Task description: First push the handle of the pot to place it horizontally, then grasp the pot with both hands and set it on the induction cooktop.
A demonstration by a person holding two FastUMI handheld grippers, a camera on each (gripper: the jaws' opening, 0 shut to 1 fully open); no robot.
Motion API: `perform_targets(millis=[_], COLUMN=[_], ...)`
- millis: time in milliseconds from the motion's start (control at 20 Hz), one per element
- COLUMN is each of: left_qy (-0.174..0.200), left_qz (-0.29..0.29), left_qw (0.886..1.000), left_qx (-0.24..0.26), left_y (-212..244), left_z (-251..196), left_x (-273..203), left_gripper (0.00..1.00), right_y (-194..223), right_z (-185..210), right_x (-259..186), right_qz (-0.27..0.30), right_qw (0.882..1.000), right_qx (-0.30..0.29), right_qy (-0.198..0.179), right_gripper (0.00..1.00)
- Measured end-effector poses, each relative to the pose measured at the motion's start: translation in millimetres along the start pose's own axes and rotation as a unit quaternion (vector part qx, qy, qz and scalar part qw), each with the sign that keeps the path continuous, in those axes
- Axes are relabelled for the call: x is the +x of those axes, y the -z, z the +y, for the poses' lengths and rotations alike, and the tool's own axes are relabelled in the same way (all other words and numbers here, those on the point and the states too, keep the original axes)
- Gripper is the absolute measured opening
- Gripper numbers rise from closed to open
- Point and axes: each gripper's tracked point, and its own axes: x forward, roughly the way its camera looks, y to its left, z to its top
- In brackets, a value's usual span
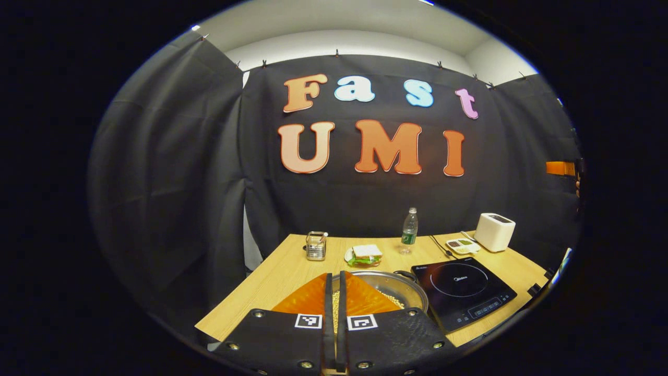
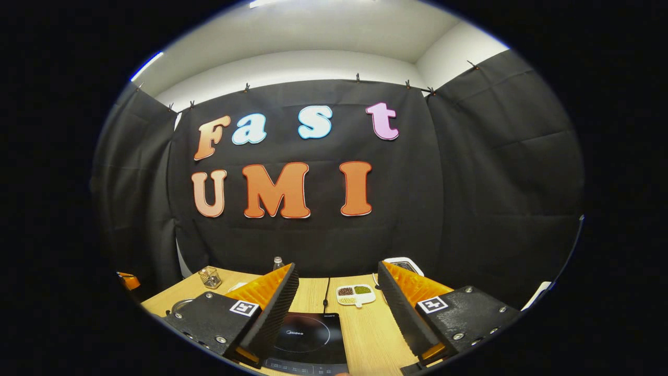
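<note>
A steel pot (image 1: pixel 396 287) holding pale grains sits at the table's near edge, just left of the black induction cooktop (image 1: pixel 462 292). A dark loop handle (image 1: pixel 404 273) shows at its far right rim. My left gripper (image 1: pixel 335 274) hovers over the pot's near side, fingers together with nothing between them. In the right gripper view, my right gripper (image 2: pixel 336 277) stands open above the cooktop (image 2: pixel 308 334), holding nothing. A curved steel edge of the pot (image 2: pixel 180 305) peeks out at the lower left.
On the wooden table (image 1: pixel 276 277) stand a metal holder (image 1: pixel 315 245), a sandwich on a plate (image 1: pixel 365 255), a water bottle (image 1: pixel 409 230), a divided dish (image 1: pixel 463 245) and a white toaster (image 1: pixel 494 231). A cable (image 2: pixel 327 290) runs behind the cooktop.
</note>
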Motion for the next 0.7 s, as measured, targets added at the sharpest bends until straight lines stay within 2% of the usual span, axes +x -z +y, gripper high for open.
perform_targets(millis=[700], left_qy=[-0.017], left_qz=[0.111], left_qw=[0.993], left_qx=[-0.030], left_y=[116.3], left_z=[22.3], left_x=[3.6], left_gripper=[0.03], right_y=[10.7], right_z=[9.8], right_x=[11.2], right_qz=[0.006], right_qw=[1.000], right_qx=[-0.008], right_qy=[-0.001], right_gripper=[0.95])
